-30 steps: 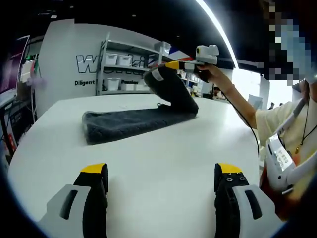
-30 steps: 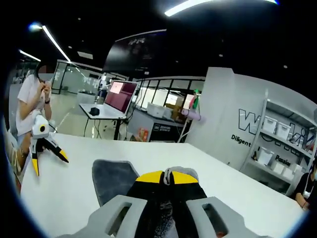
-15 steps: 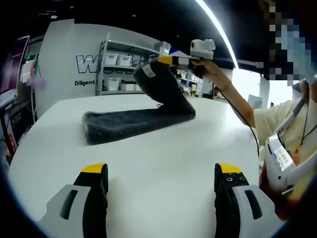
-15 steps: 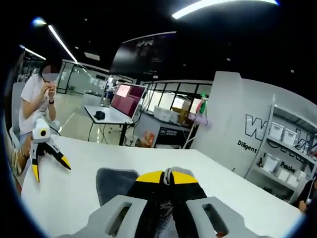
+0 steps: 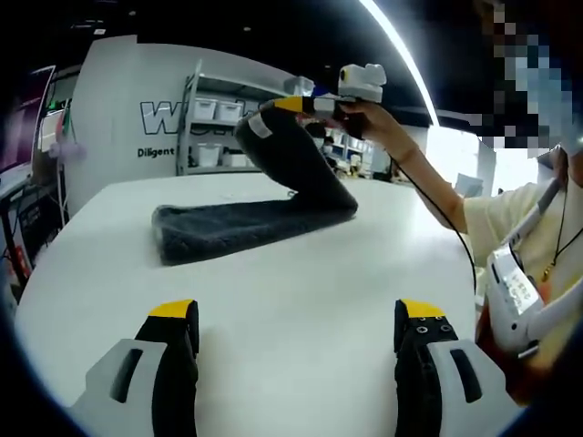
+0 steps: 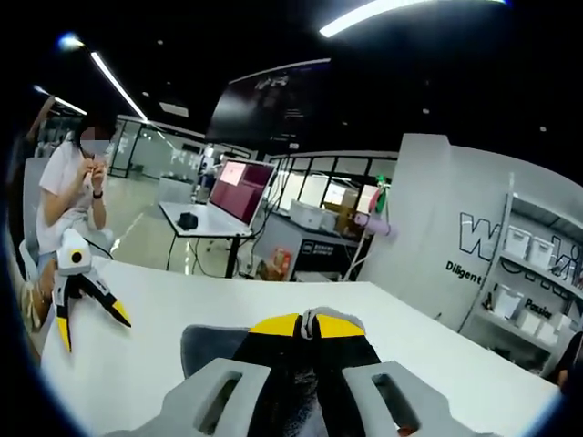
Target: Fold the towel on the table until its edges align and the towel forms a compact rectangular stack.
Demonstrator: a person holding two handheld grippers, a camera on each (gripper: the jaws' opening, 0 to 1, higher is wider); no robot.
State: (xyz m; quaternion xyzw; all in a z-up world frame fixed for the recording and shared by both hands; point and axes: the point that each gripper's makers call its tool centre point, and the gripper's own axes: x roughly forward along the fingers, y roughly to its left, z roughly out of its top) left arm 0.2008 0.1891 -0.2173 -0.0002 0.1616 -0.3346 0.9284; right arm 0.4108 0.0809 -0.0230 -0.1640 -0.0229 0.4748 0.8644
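right gripper [image 6: 307, 325] jaws clamped on towel [image 5: 241, 223] end, lifted at 12 o'clock | left gripper [image 5: 296, 320] jaws wide apart, holding nothing, over table [image 5: 301, 273] | rest of towel flat mid-table, 11 o'clock

Metal shelving [image 5: 226, 123] with white bins stands against a lettered white wall [image 5: 118, 109] under ceiling strip lights [image 5: 401, 55].

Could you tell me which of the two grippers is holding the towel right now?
The right gripper, shut on the dark towel's lifted end; the left gripper is open above the table.
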